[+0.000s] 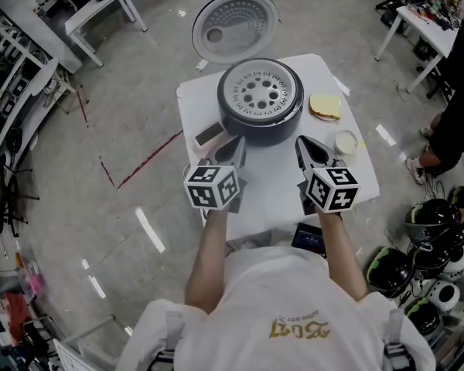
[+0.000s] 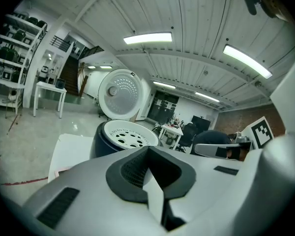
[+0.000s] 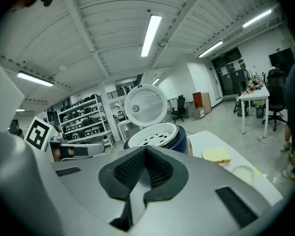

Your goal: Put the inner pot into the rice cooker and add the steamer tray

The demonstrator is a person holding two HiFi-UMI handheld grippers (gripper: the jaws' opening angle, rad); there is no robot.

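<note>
The cooker (image 1: 261,124) stands in the far middle of the white counter (image 1: 278,192). Its lid (image 1: 236,23) is thrown fully back on the far side, which leaves the mouth free for loading from above. The white perforated tray (image 1: 260,91) lies level in that mouth, its rim seated all round on the dark body, so it looks properly dropped in and not tipped. The pot itself cannot be seen. Since the tray sits this flat and this high, the pot is most likely already inside, carrying it from below. The left claw (image 1: 237,145) and the right claw (image 1: 304,147) hang side by side over the near part of the counter, one to each side of the cooker's near wall and clear of it. Both point toward it, slightly downward. In each gripper view the jaws are pressed together with nothing between them, so neither is carrying anything. This looks like a resting pose with the loading done and only the lid left up. A yellow sponge (image 1: 325,106) and a small round dish (image 1: 346,141) lie to the right of the cooker. A dark box (image 1: 209,134) sits just beside it on the left. All three are out of the way.
</note>
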